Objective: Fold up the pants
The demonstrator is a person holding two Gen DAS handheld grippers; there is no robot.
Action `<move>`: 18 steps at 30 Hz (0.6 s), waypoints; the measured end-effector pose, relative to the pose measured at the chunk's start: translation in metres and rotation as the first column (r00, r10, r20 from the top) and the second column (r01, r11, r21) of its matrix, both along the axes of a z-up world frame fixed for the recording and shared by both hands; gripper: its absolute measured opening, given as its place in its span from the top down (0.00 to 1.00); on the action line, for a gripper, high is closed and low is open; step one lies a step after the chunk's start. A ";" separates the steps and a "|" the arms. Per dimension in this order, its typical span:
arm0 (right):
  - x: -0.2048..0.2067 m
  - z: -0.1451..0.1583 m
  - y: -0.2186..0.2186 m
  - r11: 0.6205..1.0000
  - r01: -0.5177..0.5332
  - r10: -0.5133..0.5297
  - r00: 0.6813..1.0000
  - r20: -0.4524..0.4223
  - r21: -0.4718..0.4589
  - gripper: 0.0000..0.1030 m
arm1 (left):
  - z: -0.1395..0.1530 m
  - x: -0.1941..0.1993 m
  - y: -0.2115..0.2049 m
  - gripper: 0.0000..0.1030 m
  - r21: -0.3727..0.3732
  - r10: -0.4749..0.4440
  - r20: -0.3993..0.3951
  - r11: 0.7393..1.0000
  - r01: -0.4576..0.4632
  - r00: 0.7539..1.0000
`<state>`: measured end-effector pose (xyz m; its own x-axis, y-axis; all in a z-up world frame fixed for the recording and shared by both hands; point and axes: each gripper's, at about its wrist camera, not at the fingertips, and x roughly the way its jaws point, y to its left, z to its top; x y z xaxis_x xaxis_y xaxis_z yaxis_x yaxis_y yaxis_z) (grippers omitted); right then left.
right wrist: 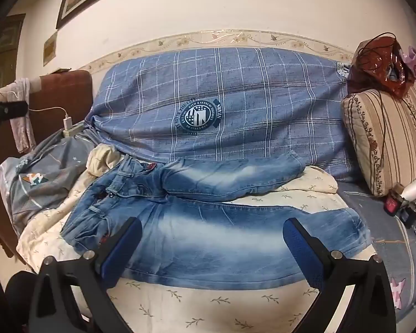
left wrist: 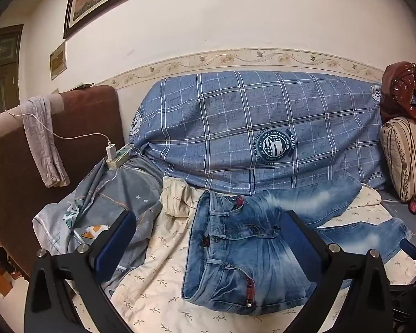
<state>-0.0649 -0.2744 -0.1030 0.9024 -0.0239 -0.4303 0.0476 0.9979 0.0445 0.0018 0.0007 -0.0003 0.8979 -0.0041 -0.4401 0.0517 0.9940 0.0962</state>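
Both tongs (left wrist: 208, 238) (right wrist: 212, 245) wide open, empty | jeans (right wrist: 208, 222) far leg cuff seemingly hidden under plaid cover (right wrist: 249, 105)

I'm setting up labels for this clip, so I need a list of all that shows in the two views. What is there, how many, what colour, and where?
jeans: one, faded blue, spread flat on the cream sheet, waist at left, legs to the right
cream sheet: one, leaf print, under the jeans
checked cover: one, blue, over the sofa back
grey bedding: one, bunched left of the jeans
power strip: one, pale, with a white charger, behind the grey bedding
striped cushion: one, beige, at right
plastic bag: one, red-brown, on top of the cushion
picture frame: one, dark, on the wall
left tongs: open, above the waist
right tongs: open, above the near leg
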 end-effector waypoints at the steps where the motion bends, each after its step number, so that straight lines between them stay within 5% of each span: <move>1: -0.001 -0.001 -0.001 1.000 -0.001 0.001 1.000 0.000 0.014 0.00 | 0.000 0.001 0.001 0.00 -0.001 -0.003 -0.004 1.000 0.003 1.000; 10: 0.012 -0.028 -0.019 0.996 0.038 -0.036 0.999 -0.029 0.076 0.00 | -0.005 0.002 0.007 0.00 0.006 0.021 -0.010 1.000 -0.021 1.000; 18: 0.032 -0.021 -0.020 0.994 0.024 -0.020 0.999 -0.040 0.105 0.00 | -0.012 -0.013 0.049 0.00 -0.002 0.106 -0.019 0.994 -0.106 0.994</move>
